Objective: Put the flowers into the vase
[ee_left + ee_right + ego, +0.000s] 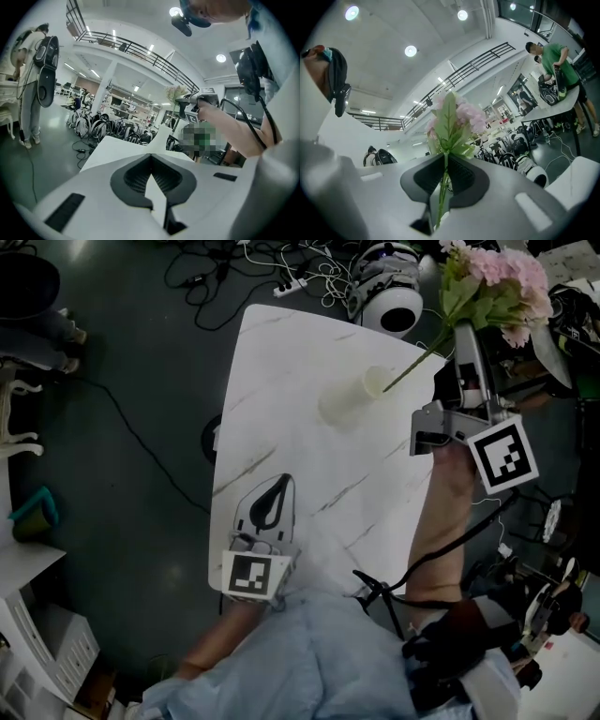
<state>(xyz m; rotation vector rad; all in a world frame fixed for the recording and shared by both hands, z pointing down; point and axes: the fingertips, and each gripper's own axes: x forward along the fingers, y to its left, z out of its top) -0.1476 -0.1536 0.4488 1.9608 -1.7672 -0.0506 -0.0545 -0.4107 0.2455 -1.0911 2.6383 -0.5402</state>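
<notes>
Step in hand: transport/insertion, flowers not yet in. The right gripper is pinched narrow on the stem, which the right gripper view shows running straight through between the pads with the leaves and blooms beyond the tips. The flowers hang off the far right corner of the table, with the stem slanting down and left. Its free end sits at the mouth of the vase, a pale translucent one standing near the table's far right part. The head view doesn't settle whether the tip is over the rim or just beside it. The left gripper is low at the table's near edge, well apart from the vase, jaws together at the tips with nothing between them. Next move likely calls for rolling the right wrist so the stem goes closer to upright, centring the tip over the opening and feeding it down before letting go. The vase looks light, so a slanted push on the rim could tip it; bringing the left gripper over to steady it would help.
</notes>
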